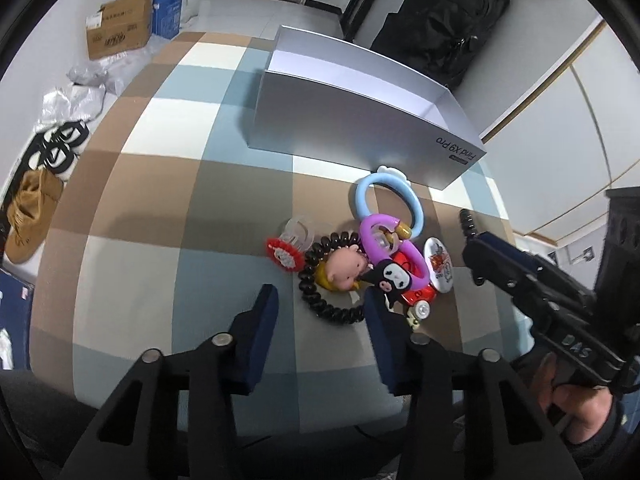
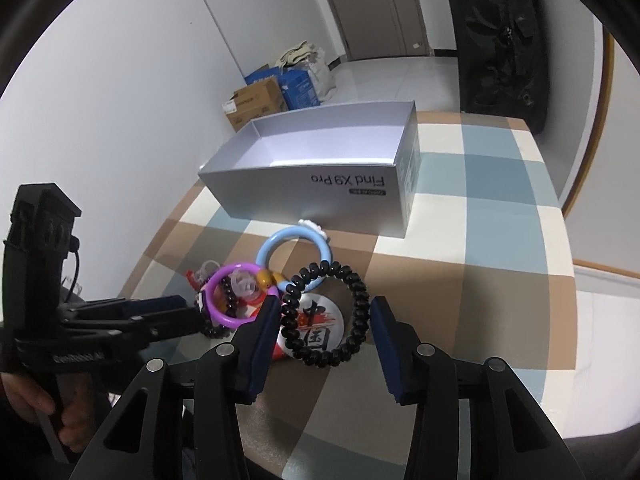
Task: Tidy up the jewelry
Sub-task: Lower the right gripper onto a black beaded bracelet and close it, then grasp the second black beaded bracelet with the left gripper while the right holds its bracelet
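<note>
A pile of trinkets lies on the checked table in front of an open silver box (image 1: 360, 132) (image 2: 320, 168). It holds a blue ring (image 1: 416, 210) (image 2: 266, 250), a purple ring (image 1: 370, 240) (image 2: 212, 304), a black coil band (image 1: 320, 304) (image 2: 356, 308), a doll head (image 1: 344, 268), a round badge (image 1: 440, 260) (image 2: 320, 332) and a red flower clip (image 1: 284, 256). My left gripper (image 1: 320, 300) is open just before the coil band. My right gripper (image 2: 324, 312) is open around the coil band and badge. Neither holds anything.
The box stands empty at the table's far side. The table edge (image 2: 568, 280) runs close on the right. Cardboard and blue boxes (image 1: 120, 28) and shoes (image 1: 28, 212) lie on the floor. A black bag (image 1: 440, 20) stands behind the table.
</note>
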A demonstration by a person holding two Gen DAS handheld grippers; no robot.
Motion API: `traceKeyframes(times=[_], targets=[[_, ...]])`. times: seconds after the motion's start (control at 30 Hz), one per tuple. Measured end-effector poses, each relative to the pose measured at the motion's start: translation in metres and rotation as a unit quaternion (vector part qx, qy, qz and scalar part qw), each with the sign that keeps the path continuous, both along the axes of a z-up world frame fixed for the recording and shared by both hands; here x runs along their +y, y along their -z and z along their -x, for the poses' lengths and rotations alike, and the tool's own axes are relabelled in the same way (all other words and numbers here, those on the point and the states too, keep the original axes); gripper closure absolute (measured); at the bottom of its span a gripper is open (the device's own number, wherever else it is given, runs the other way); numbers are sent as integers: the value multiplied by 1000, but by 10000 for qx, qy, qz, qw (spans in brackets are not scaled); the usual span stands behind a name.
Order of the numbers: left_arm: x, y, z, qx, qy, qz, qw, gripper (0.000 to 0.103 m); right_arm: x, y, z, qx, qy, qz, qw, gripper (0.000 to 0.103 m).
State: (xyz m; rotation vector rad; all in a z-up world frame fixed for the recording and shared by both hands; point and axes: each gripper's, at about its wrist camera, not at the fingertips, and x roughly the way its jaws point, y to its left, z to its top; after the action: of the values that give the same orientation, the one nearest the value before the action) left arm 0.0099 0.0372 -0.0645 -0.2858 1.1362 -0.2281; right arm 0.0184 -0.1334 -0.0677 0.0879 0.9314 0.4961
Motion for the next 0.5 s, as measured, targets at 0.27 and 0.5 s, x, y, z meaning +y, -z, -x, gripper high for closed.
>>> traceKeyframes(times=[0.27,0.5], targets=[[2,1,1,-39,-63,48,10000,92,-6,-3,2,-66,36,-99,9999,58],[-4,-6,5,-240,-54,-207,9995,99,-13,-5,3,-83,104,-266,9996,58]])
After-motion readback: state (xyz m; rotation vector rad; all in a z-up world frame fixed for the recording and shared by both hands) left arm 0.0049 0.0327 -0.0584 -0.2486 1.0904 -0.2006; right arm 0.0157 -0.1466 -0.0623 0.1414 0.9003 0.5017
